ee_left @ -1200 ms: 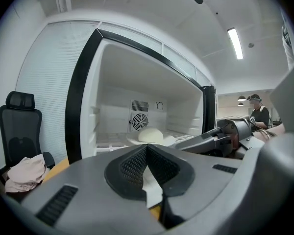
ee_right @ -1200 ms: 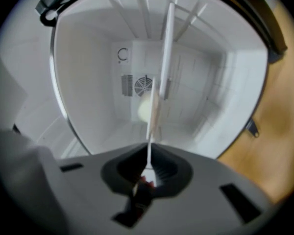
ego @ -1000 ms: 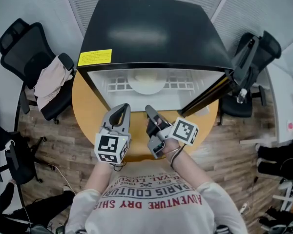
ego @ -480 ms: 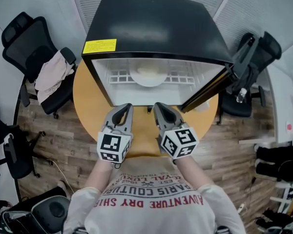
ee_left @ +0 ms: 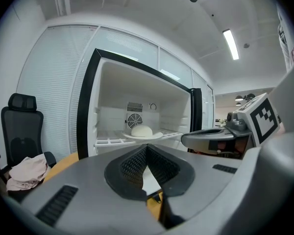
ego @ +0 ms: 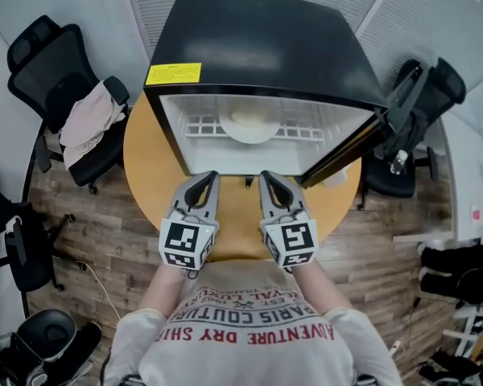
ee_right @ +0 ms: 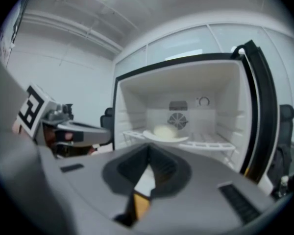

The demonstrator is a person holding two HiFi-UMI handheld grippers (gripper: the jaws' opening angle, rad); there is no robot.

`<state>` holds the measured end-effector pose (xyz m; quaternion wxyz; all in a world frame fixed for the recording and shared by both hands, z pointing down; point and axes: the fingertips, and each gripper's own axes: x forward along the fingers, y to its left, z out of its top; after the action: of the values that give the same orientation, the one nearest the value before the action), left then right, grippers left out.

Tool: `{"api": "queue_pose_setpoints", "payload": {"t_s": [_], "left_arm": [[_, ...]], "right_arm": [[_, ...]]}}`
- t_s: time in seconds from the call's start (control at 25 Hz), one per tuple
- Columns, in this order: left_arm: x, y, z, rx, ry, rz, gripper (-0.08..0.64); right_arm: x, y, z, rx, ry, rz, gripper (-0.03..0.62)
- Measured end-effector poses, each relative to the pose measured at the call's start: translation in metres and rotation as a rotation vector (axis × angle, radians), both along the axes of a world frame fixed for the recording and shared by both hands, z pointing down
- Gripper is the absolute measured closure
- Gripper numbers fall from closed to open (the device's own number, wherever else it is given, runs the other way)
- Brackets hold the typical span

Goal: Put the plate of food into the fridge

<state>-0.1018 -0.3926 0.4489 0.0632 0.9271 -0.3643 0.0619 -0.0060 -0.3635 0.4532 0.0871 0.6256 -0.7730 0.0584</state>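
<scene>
Counting first: two grippers, one fridge (ego: 258, 47), one plate (ego: 248, 127) and one pale mound of food (ego: 248, 117) on it. The plate sits inside the fridge on the white wire shelf (ego: 197, 125), about midway across, with bare shelf grid showing to either side of it. The left gripper (ego: 203, 177) and the right gripper (ego: 270, 177) hover side by side over the round wooden table (ego: 149, 175), just in front of the fridge's open mouth and apart from each other. Each has its two jaws brought together at the tips with nothing between them — each gripper's own view shows the ribbed pads meeting in a point, with only the fridge interior beyond. A narrow strip of bare tabletop lies between the jaw tips and the fridge's lower edge. The door (ego: 346, 155) stands swung out to the right, its dark edge running diagonally past the right gripper's outer side, so the opening is unblocked straight ahead. One yellow label (ego: 174, 73) sits on the fridge's top left corner. Two black office chairs flank the table — the left chair (ego: 40, 63) with one pale cloth (ego: 88, 123) draped on it, and the right chair (ego: 423, 95) close behind the open door.
</scene>
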Motion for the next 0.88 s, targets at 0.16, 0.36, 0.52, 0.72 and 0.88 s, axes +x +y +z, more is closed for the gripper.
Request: {"api": "queue_pose_setpoints", "payload": {"t_s": [0.16, 0.36, 0.52, 0.72, 0.88], "left_arm": [[-0.002, -0.001, -0.001, 0.003, 0.003, 0.001, 0.535], [-0.005, -0.008, -0.004, 0.02, -0.007, 0.001, 0.535], [-0.007, -0.012, -0.01, 0.027, 0.0, -0.002, 0.535], [-0.006, -0.013, -0.012, 0.034, 0.0, 0.005, 0.535], [-0.006, -0.016, -0.013, 0.035, 0.0, 0.009, 0.535]], "right_arm": [[-0.002, 0.0, 0.0, -0.002, -0.007, -0.004, 0.565], [-0.004, -0.002, 0.0, -0.017, -0.087, -0.022, 0.565], [-0.002, -0.005, -0.001, -0.015, -0.077, -0.006, 0.565], [0.002, -0.008, -0.001, -0.017, -0.055, 0.017, 0.564], [0.001, -0.011, 0.0, -0.027, -0.073, 0.021, 0.563]]}}
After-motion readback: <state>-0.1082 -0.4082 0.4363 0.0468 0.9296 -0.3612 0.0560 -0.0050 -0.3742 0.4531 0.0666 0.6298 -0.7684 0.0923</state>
